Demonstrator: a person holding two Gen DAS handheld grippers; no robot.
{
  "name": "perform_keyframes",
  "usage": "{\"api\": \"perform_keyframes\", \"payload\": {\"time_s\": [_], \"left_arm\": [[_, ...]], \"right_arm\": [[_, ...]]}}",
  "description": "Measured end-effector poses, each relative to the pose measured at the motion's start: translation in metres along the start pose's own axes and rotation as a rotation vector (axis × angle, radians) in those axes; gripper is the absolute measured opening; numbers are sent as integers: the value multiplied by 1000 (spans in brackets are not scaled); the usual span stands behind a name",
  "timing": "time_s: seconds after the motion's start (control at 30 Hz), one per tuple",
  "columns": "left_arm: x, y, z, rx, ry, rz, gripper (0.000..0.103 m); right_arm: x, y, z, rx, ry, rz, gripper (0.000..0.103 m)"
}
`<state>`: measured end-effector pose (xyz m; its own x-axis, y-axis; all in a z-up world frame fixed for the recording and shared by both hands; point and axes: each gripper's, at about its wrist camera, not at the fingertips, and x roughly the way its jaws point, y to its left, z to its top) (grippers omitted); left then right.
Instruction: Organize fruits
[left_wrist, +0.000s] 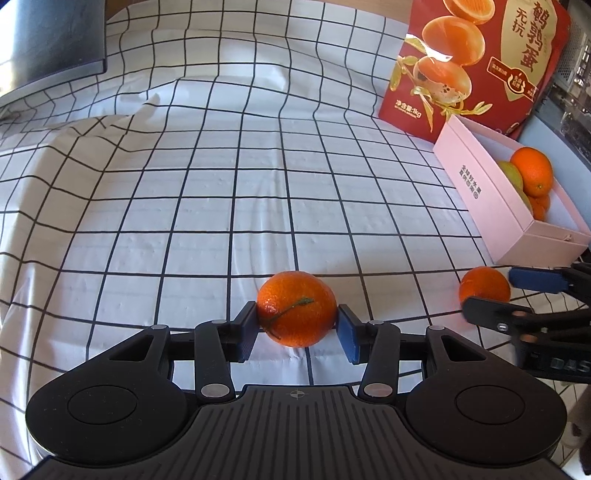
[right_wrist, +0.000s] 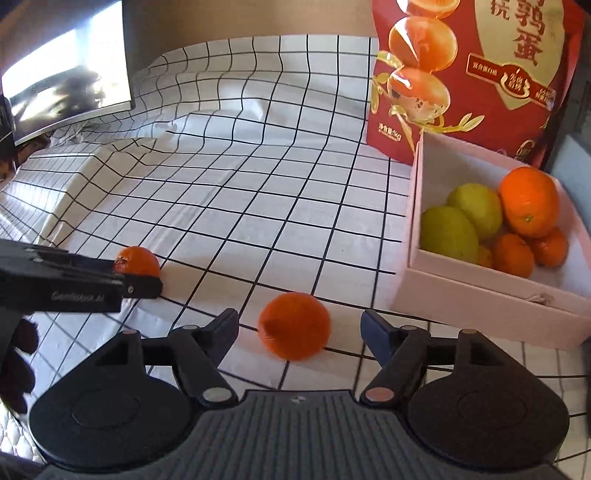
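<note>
Left wrist view: one tool pinching a mandarin, the other spread around a second

Left wrist view shows the left tool (left_wrist: 296, 325) pinching a mandarin (left_wrist: 296, 308) with a thin green stem; both blue pads press its sides, and the fruit rests on the checked cloth (left_wrist: 207, 184) that covers the worktop. To the right lies the second mandarin (left_wrist: 482, 285), with the right tool (left_wrist: 506, 291) reaching in from the right edge, one finger on each side of it. Further right stands the pink box (left_wrist: 491, 195), holding orange and green fruit. Behind the box a red bag (left_wrist: 476, 62) printed with egg pictures stands upright.

Right wrist view has a monitor (right_wrist: 70, 77) at the far left and a dark-gloved hand (right_wrist: 16, 365) at the lower left edge. The left tool (right_wrist: 140, 273) comes in from the left against its mandarin (right_wrist: 137, 260). In the middle, the right tool (right_wrist: 299, 332) is spread wide, its pads clear of the second mandarin (right_wrist: 294, 325), which lies on the cloth between them, slightly blurred. At the right the pink box (right_wrist: 480, 299) sits just beside this tool, with two green citrus fruits (right_wrist: 461, 221), a large orange (right_wrist: 529, 201) on top and smaller mandarins underneath. The red bag (right_wrist: 472, 74) rises directly behind the box.
</note>
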<state>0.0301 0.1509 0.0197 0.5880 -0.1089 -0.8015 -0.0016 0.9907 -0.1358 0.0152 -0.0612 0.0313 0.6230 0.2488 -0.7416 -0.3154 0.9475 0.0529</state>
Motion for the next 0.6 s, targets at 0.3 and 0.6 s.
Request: {"api": "perform_keyframes", "payload": {"time_s": [0.3, 0.6], "left_arm": [[0, 2, 2, 13, 2, -11, 50], [-1, 2, 1, 16, -2, -13, 51]], "right_arm": [[12, -5, -13, 8, 55, -49, 73], [-1, -29, -30, 15, 61, -122, 79]]}}
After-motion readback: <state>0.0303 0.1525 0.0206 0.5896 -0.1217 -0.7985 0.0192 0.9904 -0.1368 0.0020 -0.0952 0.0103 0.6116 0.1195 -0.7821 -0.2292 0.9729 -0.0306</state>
